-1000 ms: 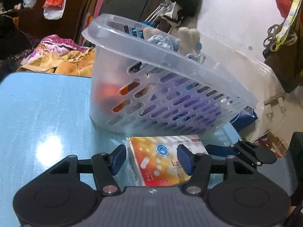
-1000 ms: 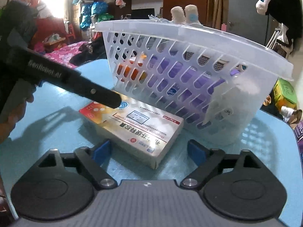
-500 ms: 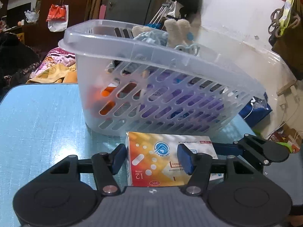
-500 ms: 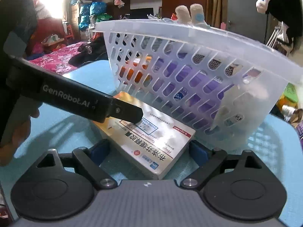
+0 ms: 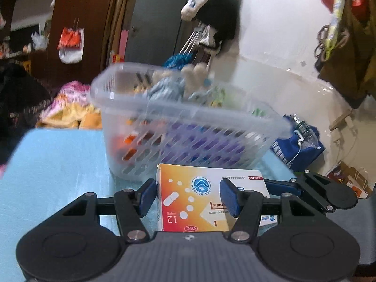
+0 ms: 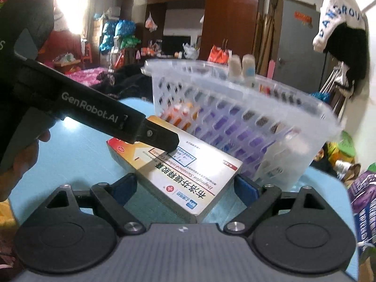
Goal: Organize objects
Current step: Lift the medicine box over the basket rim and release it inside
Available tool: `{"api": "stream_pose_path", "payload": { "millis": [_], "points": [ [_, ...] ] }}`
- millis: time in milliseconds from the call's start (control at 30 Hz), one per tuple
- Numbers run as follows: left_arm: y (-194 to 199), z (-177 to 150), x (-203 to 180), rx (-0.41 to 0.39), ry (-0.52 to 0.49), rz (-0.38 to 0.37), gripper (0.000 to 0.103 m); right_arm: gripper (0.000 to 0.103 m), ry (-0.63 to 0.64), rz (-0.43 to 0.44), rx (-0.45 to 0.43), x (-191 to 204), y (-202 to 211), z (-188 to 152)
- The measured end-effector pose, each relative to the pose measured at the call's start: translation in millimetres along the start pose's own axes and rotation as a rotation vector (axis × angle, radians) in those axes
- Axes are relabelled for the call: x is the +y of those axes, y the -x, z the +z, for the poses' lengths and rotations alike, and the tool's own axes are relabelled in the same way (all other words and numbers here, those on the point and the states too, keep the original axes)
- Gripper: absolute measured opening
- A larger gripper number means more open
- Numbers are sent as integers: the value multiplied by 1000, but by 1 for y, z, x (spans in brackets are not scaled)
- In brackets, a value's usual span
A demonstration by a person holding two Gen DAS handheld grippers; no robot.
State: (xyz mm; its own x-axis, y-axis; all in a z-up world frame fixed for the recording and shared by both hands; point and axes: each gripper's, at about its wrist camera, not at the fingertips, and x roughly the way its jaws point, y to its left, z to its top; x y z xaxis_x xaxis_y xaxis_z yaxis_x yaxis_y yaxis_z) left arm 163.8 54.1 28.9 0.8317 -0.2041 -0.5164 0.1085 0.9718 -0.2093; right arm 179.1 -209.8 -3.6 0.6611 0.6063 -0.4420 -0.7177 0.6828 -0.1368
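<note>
The medicine box (image 5: pixel 206 202) lies on the worktop (image 5: pixel 61 164) just in front of the basket (image 5: pixel 188 127). Left gripper (image 5: pixel 188 196) and right gripper (image 6: pixel 185 186) both straddle it, jaws open. Closing unevenly could skid the box against the basket.

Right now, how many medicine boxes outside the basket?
1: the ibuprofen box on the blue table, before the plastic basket, between the fingers of the right gripper. More may hide inside.

blue table (image 5: pixel 58 164), white cap (image 6: pixel 338 16) on the wall
</note>
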Motion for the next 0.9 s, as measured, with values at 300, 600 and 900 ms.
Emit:
{"api": "stream_pose_path", "payload": {
  "millis": [300, 600, 900],
  "points": [
    [47, 46, -34, -103, -76, 10, 63, 92, 12, -30, -101, -7, 29, 55],
    [42, 117, -61, -167, -116, 16, 64, 92, -8, -60, -155, -51, 23, 108],
    [-20, 148, -66, -132, -139, 58, 64, 92, -35, -76, -101, -84, -23, 109]
  ]
}}
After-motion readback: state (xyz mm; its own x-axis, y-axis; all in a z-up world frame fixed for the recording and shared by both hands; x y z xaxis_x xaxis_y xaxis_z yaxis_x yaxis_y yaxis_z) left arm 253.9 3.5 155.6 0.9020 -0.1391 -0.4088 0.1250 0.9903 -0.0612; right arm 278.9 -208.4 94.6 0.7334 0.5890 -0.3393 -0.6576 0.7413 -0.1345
